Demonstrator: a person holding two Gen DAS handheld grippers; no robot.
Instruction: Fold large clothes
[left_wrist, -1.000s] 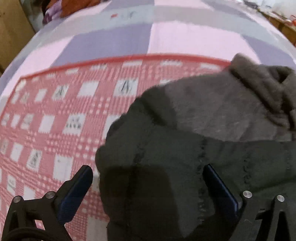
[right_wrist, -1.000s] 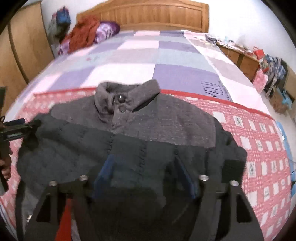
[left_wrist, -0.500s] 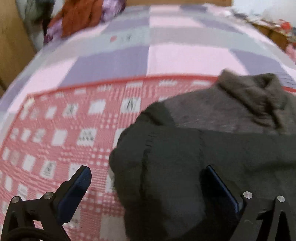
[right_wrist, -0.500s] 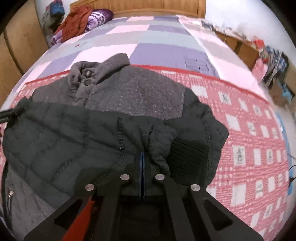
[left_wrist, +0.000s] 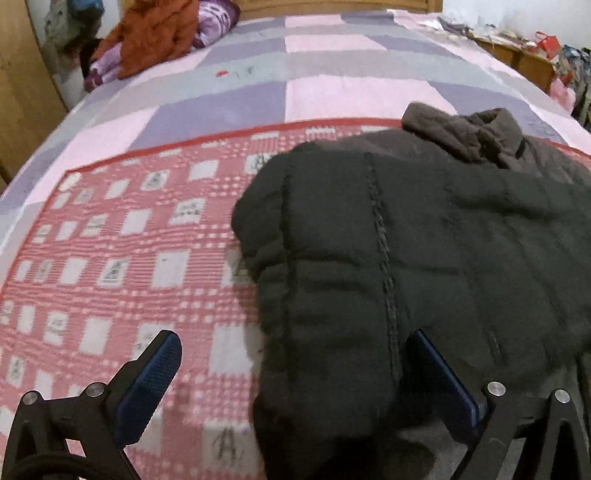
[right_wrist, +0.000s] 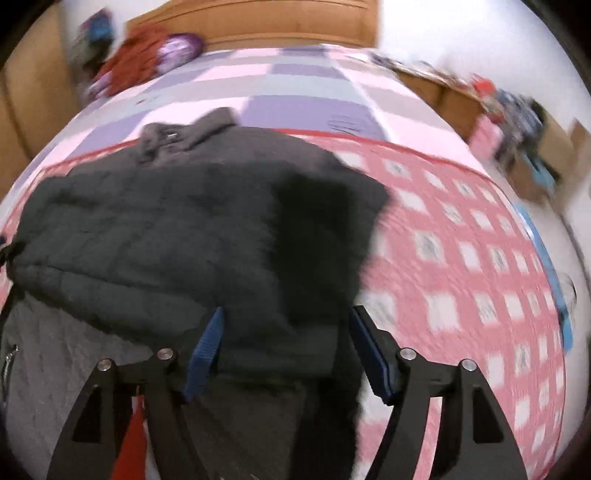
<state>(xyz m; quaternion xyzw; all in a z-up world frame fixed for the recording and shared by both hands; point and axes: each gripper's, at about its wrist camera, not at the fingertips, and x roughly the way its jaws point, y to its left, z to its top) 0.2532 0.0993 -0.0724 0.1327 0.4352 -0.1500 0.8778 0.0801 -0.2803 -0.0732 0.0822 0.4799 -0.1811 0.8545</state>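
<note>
Left wrist view: dark grey quilted padded jacket (left_wrist: 424, 266) lies on a red-and-white patterned blanket (left_wrist: 122, 258) spread over a pink, purple and grey checked bedsheet (left_wrist: 332, 62), grey collar at the far end. Left gripper (left_wrist: 295, 369) has blue-padded jaws wide apart; the jacket's near left folded edge sits between them, right pad against the fabric, left pad clear over the blanket, nothing pinched. Orange and purple clothes (left_wrist: 155, 40) are heaped at the far left by the wooden headboard.

Right wrist view, blurred: right gripper (right_wrist: 284, 347) jaws are opening, with a dark fold of the jacket (right_wrist: 166, 229) between the blue pads, not clamped. Jacket is left and centre, the blanket (right_wrist: 461, 266) bare to the right. Cluttered wooden furniture (right_wrist: 461, 99) stands far right.
</note>
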